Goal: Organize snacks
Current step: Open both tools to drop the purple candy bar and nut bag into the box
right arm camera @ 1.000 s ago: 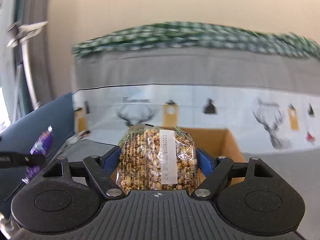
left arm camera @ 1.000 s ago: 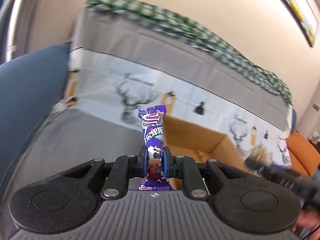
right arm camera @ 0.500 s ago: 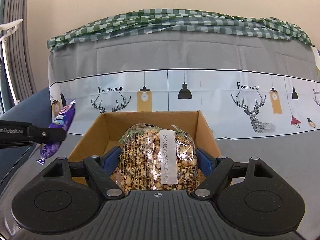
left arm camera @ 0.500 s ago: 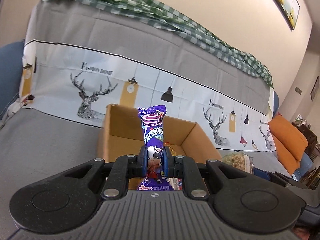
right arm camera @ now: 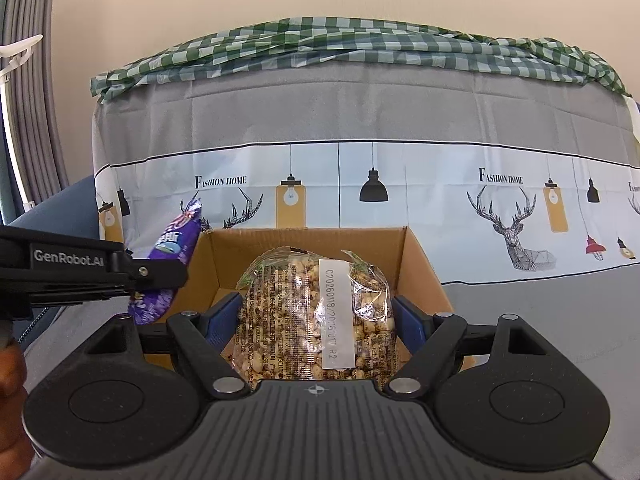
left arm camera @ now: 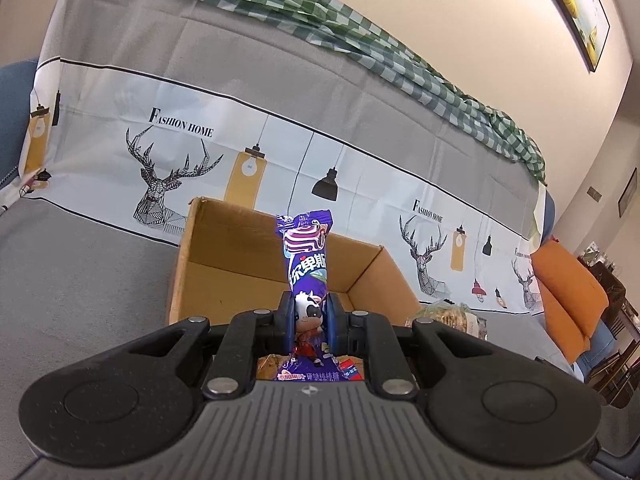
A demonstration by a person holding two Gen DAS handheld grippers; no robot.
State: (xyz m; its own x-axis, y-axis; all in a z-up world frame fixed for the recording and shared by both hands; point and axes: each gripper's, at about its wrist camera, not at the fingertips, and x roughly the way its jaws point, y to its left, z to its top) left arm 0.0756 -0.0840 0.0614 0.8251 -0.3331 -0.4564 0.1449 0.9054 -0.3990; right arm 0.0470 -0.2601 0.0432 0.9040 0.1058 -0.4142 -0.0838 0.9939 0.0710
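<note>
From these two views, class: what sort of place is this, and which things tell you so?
Probably a home living room. A sofa draped in a deer-print cover fills the background, an orange cushion sits at its end, and a framed picture hangs on the wall.

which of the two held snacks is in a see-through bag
The puffed grain snack bag in the right gripper: its clear wrapper shows the pale pieces inside. The candy packet in the left gripper is opaque purple.
</note>
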